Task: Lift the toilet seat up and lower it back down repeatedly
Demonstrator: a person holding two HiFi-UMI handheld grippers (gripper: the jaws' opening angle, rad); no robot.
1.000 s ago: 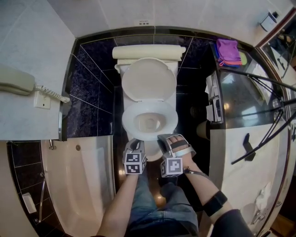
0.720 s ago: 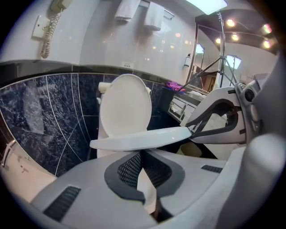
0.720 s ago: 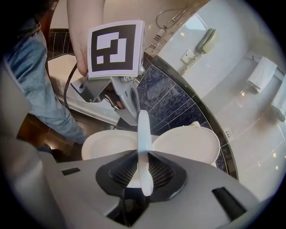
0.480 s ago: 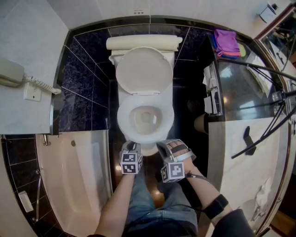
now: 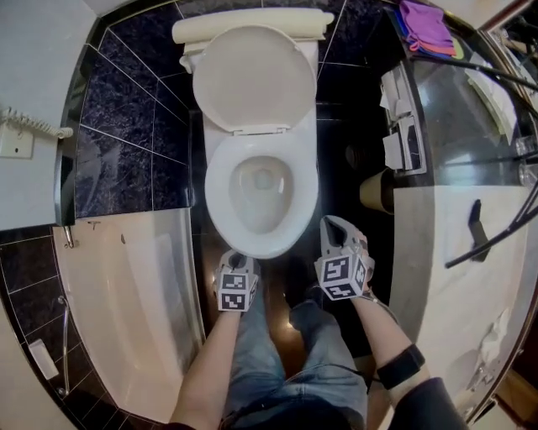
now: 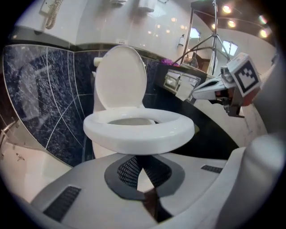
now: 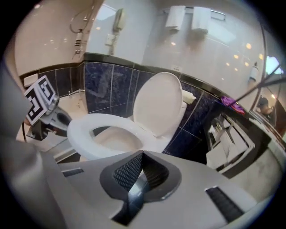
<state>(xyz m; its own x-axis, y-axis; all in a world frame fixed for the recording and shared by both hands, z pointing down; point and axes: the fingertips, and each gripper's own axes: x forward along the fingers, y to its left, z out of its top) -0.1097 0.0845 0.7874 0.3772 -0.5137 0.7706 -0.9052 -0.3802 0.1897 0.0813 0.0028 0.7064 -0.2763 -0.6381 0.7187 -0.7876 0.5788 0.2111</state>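
The white toilet seat lies down on the bowl, and the lid stands up against the tank. My left gripper is at the seat's front left edge. In the left gripper view its tips are shut and bare, just below the seat's front rim; contact cannot be told. My right gripper is off the bowl's front right side. Its jaws have just been closing and are shut with nothing between them, short of the seat.
A bathtub runs along the left, with a wall phone above it. At the right are paper holders, a purple cloth and a glossy counter. The person's legs in jeans stand before the bowl on dark tiles.
Both grippers have sunk lower in front of the bowl. The right one has rolled over and shifted right, away from the seat's front rim. The seat stays down.
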